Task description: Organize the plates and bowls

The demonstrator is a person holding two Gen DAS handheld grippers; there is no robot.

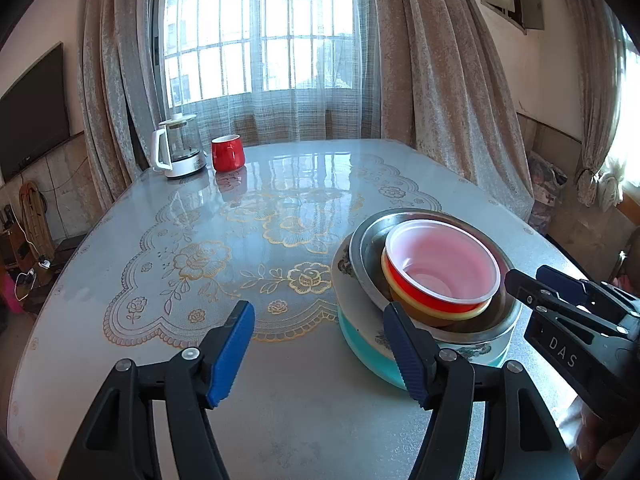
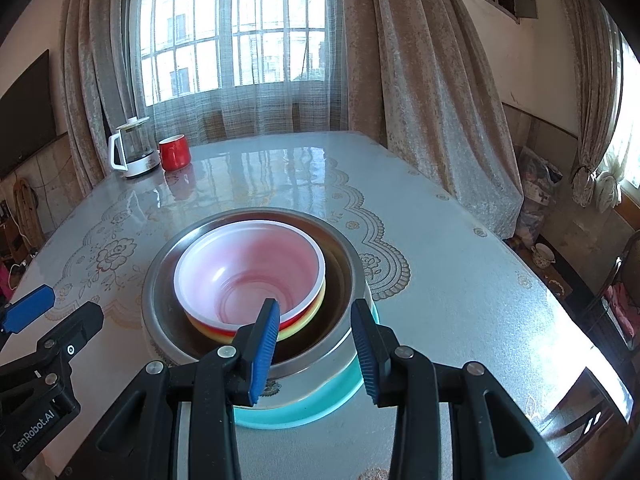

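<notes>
My left hand-held gripper (image 1: 324, 354) stands wide apart, ribbed blue pads gripping nothing, beside the stack: red plastic bowl (image 1: 442, 266) nested in a steel bowl (image 1: 368, 248) on a teal plate (image 1: 360, 344) on the glossy counter (image 1: 280, 184). My right hand-held gripper (image 2: 316, 354) hovers part-open and empty at the steel rim.

We see bright daylight from barred window (image 1: 260, 28) behind sheer curtain, panes blown out white. Glare streaks across glossy desk (image 1: 304, 168), window bars mirrored there. Second window (image 2: 628, 120) at right edge overexposed. We note strong fisheye bending, dark vignette in corners. Focus sharp near and far; shadows soft, faint.
</notes>
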